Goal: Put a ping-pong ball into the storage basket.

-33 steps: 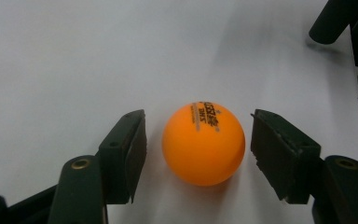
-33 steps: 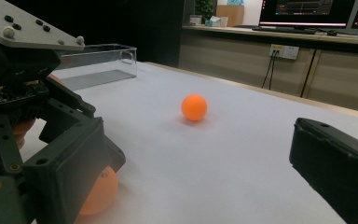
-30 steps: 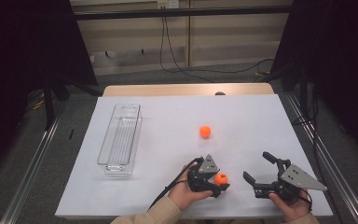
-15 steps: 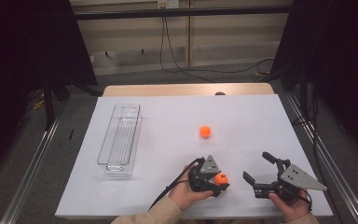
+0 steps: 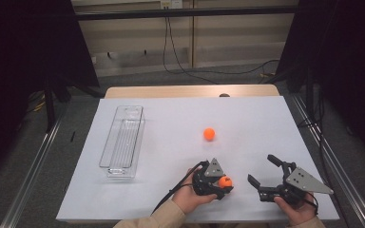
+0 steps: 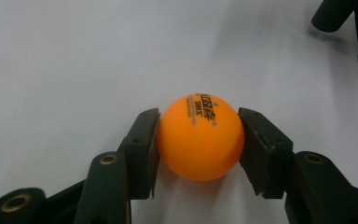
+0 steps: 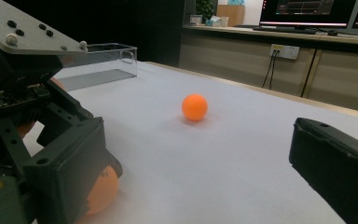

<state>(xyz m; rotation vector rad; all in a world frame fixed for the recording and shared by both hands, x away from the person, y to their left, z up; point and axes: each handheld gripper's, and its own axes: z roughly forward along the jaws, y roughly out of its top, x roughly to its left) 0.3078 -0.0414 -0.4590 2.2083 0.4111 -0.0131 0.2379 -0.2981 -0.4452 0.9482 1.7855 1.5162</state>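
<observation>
— Left gripper view first: what are we seeing between the jaws?

— We are looking at an orange ball (image 6: 200, 137) with dark print on top, sitting on the white table (image 6: 74, 60). Our left gripper (image 6: 199, 140) has just been closing, and both pads are now pressing on the ball's sides, so we are gripping it.

— And where is that from above?

— We are finding the left gripper (image 5: 221, 183) near the table's front edge, right of centre, the ball showing orange at its tip.

— What is the right gripper doing?

— Our right gripper (image 5: 266, 173) is resting just beside it, jaws standing wide apart with nothing between them.

— Anything farther out?

— We are seeing a second orange ball (image 5: 209, 134) lying alone mid-table, and a clear tray (image 5: 122, 140) well apart on the left.
</observation>
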